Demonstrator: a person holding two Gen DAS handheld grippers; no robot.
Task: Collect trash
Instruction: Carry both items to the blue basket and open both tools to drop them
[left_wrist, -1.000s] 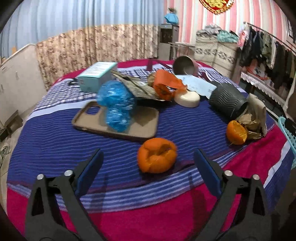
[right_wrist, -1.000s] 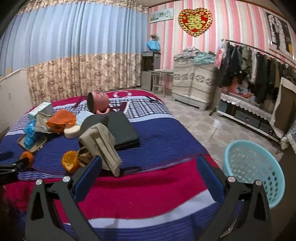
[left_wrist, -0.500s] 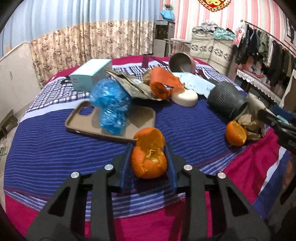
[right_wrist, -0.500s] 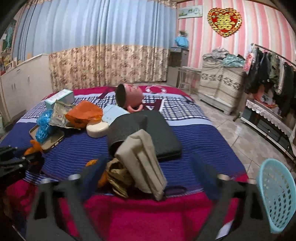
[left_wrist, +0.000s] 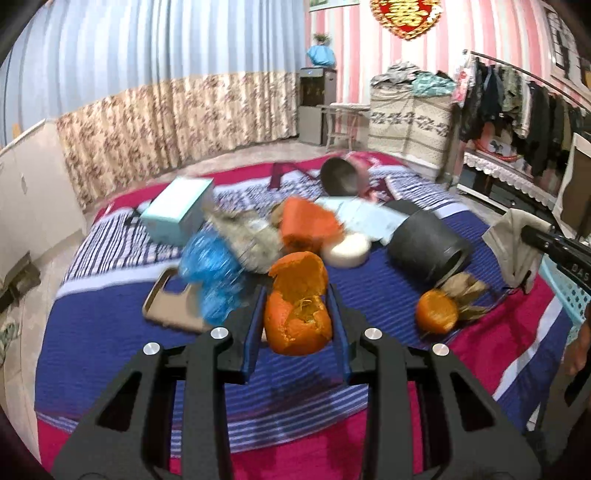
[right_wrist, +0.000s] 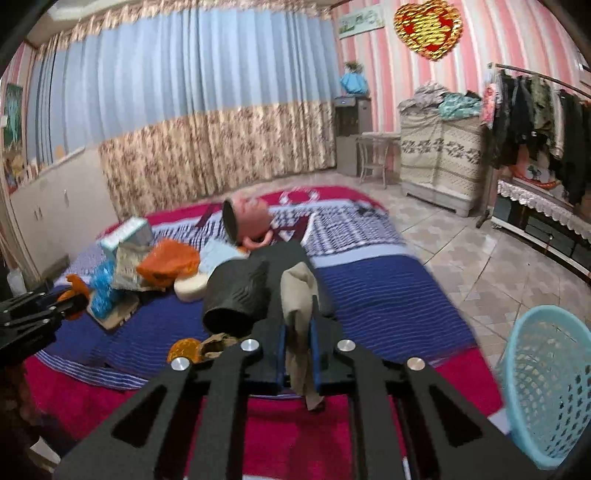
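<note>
orange peel (left_wrist: 298, 314) is clamped in the left gripper (left_wrist: 297, 325) above the near bed edge, beige cloth (right_wrist: 300, 317) is pinched in the right gripper (right_wrist: 297, 360); pickup step appears done, next move requires carrying both to the blue basket (right_wrist: 546, 384) at right.

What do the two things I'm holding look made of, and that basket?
Left gripper: orange peel, matte, pithy, with torn edges, an emptied rind.
Right gripper: beige piece, limp, folded and drooping; looks like soft cloth or paper, can't tell which.
Basket: light blue moulded plastic, with perforated lattice walls.
</note>
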